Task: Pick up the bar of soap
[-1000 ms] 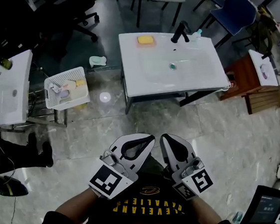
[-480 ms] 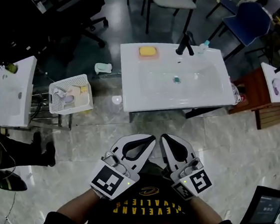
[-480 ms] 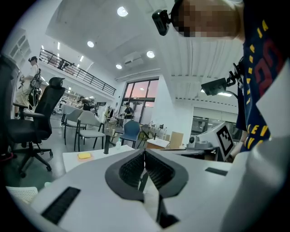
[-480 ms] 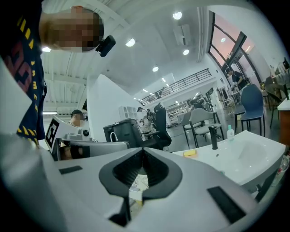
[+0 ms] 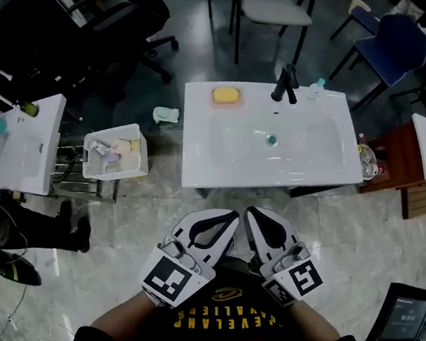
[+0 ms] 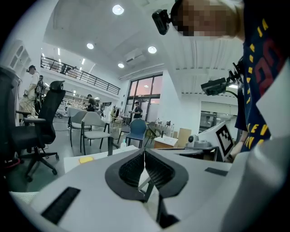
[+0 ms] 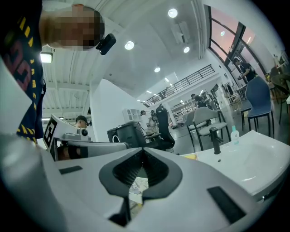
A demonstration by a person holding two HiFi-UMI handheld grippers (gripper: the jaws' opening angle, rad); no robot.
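White plastic left gripper (image 5: 231, 219) and right gripper (image 5: 251, 213) hang side by side, jaws closed and empty, well apart from the yellow rectangular bar of soap (image 5: 225, 95) on a white washbasin (image 5: 201, 163).

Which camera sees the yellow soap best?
The head view: the whole soap shows from above, on the sink's back corner. The gripper views show the soap only as a small, far-off yellow sliver, left and right.
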